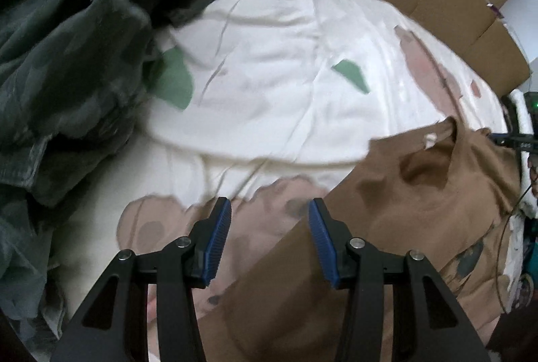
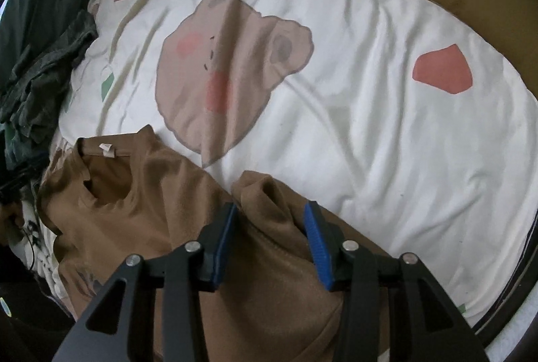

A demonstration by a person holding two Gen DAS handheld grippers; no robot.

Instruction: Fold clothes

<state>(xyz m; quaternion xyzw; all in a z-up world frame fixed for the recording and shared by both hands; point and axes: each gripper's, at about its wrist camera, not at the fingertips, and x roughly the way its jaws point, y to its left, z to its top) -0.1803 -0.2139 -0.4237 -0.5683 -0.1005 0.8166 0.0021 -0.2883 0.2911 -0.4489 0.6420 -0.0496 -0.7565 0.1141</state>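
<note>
Nearest to us, our left gripper [image 1: 270, 227] points down with its blue-padded jaws parted and nothing between them, over the edge of the soft brown cotton T-shirt [image 1: 420, 204] that lies spread on the bed. Our right gripper [image 2: 270, 229] stands over the same brown T-shirt [image 2: 141, 204], a bunched sleeve of it between the blue pads; the left pad seems to touch the fabric, but we cannot tell whether the jaws are clenched on it. The shirt's neckline, with a small white label, lies beyond the grippers. Past the shirt spreads the white quilt printed with a tan bear face [image 2: 336, 113]. Left of the shirt, a heap of dark grey-green clothes [image 1: 77, 66] rests on the quilt. Beyond the quilt's far edge, brown cardboard [image 1: 437, 2].
</note>
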